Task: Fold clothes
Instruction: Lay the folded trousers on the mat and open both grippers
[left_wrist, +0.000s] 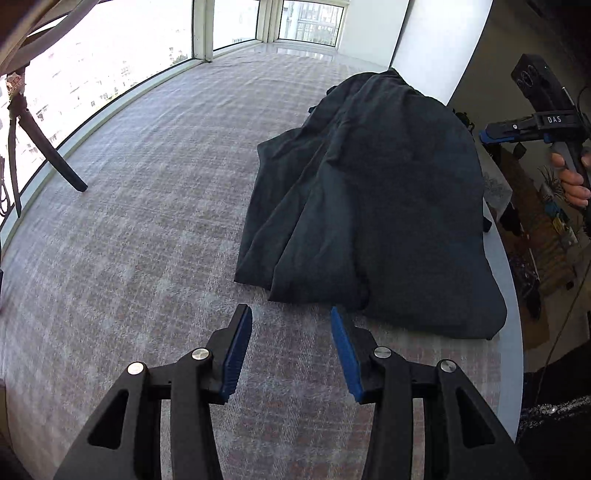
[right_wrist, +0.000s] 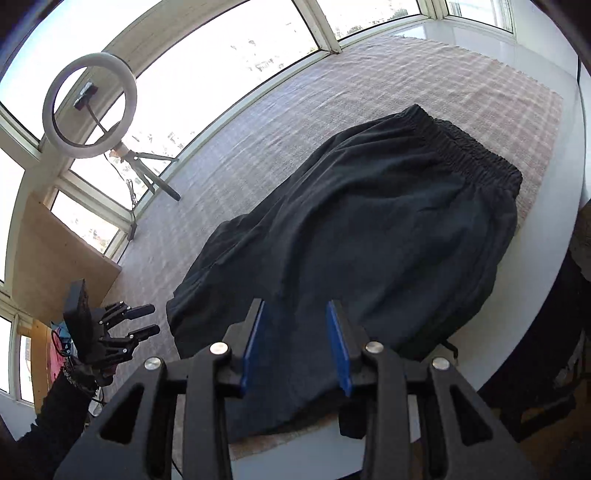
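A white bench (right_wrist: 546, 236) set in a glazed bay, its top covered by a pale checked cloth (left_wrist: 147, 206) in grey and faded pink. Windows (right_wrist: 221, 62) run along the far and left sides of the bench, admitting strong daylight; buildings show beyond the glass.

A dark, loosely bunched garment (right_wrist: 369, 236) with a gathered elastic waistband (right_wrist: 472, 147) lies on the right part of the cloth. The waistband is at the far end, and the near hem reaches the bench's front edge and hangs slightly over it.

The left hand-held gripper (left_wrist: 291, 347) hovers above bare checked cloth just beside the garment's near left corner, fingers spread wide with blue pads (left_wrist: 236, 354) showing, and grips nothing.

The right hand-held gripper (right_wrist: 295, 343) is poised over the garment's near portion, likewise spread wide with nothing between its pads; whether its tips touch the fabric cannot be told. In the left view it appears at the far right, off the bench edge, held by a hand (left_wrist: 572, 184).

A ring light (right_wrist: 88, 110) on a small tripod (right_wrist: 155, 173) stands on the cloth at the window side. A tan board (right_wrist: 55, 254) leans at the left.
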